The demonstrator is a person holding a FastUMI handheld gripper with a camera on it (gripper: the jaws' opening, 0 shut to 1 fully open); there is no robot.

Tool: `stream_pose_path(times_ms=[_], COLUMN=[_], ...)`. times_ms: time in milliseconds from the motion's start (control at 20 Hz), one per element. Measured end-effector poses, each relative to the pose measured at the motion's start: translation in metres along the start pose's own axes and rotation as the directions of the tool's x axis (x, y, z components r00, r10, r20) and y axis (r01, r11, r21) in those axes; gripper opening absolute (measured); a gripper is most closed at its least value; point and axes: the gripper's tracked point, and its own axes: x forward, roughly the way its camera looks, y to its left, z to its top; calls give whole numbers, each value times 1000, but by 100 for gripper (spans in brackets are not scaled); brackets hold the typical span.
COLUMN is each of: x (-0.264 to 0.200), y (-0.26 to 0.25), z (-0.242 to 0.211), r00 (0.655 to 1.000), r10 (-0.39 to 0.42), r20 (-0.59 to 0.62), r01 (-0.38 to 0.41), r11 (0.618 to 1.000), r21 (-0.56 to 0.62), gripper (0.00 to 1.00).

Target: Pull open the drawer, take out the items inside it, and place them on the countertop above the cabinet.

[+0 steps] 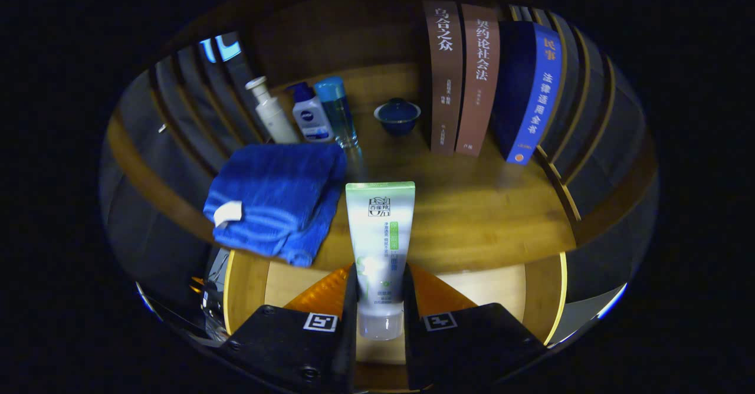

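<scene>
Warm wooden countertop (472,205) with a smooth, faintly glossy grain spreads across the top of the cabinet, and below its near edge the open drawer (248,288) shows pale wood walls and a lighter floor. Clamped between the fingers of the gripper (380,317) stands a soft plastic tube (380,235), white in the body with a green band across its flat crimped end and a translucent cap at the bottom; both fingers press its lower part, the cap sits between them, and the crimped end reaches forward over the countertop's near edge. An orange ribbed thing (321,294) lies in the drawer under the fingers. Just left of the tube, a folded blue terry towel (277,196) with a small white tag hangs slightly over the countertop's edge. Beyond the towel stand a white pump bottle (271,114), a white bottle with a dark blue cap (311,117) and a slim clear blue bottle (337,111). A small dark blue ceramic bowl (397,115) sits further right, near two brown books (463,81) and a blue book (528,93), all upright.
</scene>
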Motion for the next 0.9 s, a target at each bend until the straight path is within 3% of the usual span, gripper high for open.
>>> stream_pose_path(times_ms=[300, 650, 750, 900], x=[52, 63, 59, 45], y=[-8, -11, -11, -6], z=[30, 37, 42, 44], r00=[998, 996, 997, 999], r10=[-62, -71, -71, -53], r20=[-26, -48, -25, 0], r01=[61, 71, 71, 53], r11=[998, 997, 997, 999], r21=[-11, 0, 13, 4], gripper=[38, 42, 55, 82])
